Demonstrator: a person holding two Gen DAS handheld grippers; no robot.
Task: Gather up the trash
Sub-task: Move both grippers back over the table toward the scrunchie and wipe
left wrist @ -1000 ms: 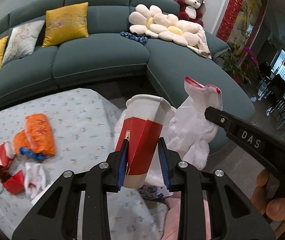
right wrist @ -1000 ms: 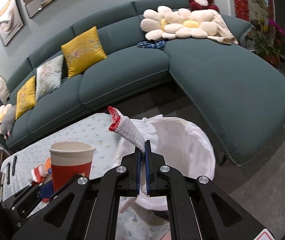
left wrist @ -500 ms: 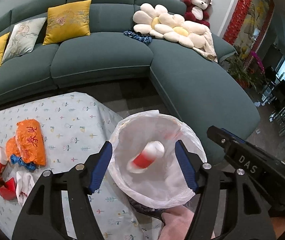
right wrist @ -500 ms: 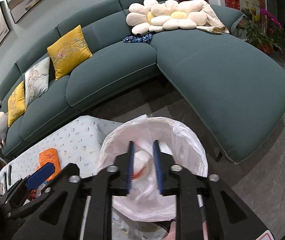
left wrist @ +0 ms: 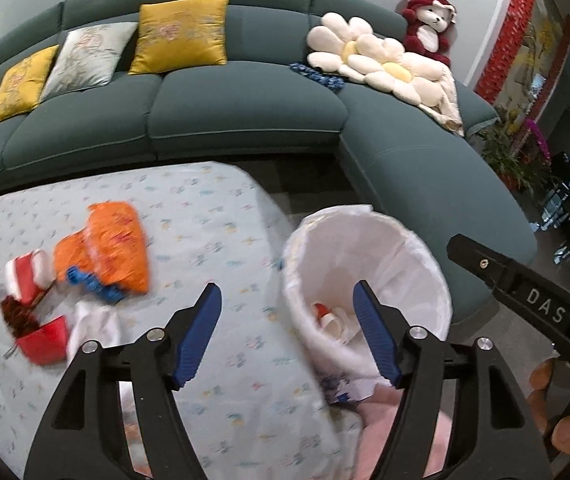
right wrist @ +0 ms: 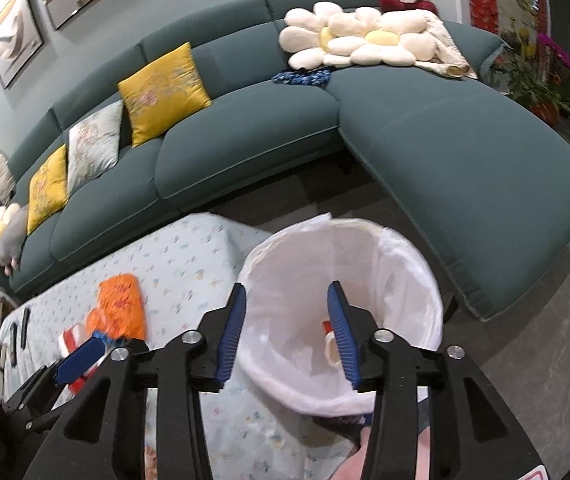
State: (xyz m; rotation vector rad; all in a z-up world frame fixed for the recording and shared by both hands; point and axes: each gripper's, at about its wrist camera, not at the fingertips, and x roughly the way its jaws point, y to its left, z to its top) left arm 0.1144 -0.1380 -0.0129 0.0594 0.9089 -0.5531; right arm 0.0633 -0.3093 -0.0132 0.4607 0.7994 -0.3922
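While both sets of jaws widen with nothing between them, left gripper hangs over table's right edge, right gripper over white bin bag just beside that edge; red-and-white paper cup lies at bag's bottom; on patterned tablecloth, toward left edge: orange wrapper, blue scrap, red carton pieces, white tissue; green sofa behind

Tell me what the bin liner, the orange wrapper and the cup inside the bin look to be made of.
Bin liner: thin white plastic film, translucent and crinkled at the rim. Orange wrapper: likely glossy plastic packaging, creased, with red print. Cup: probably coated paper, red and white; mostly hidden, so uncertain.
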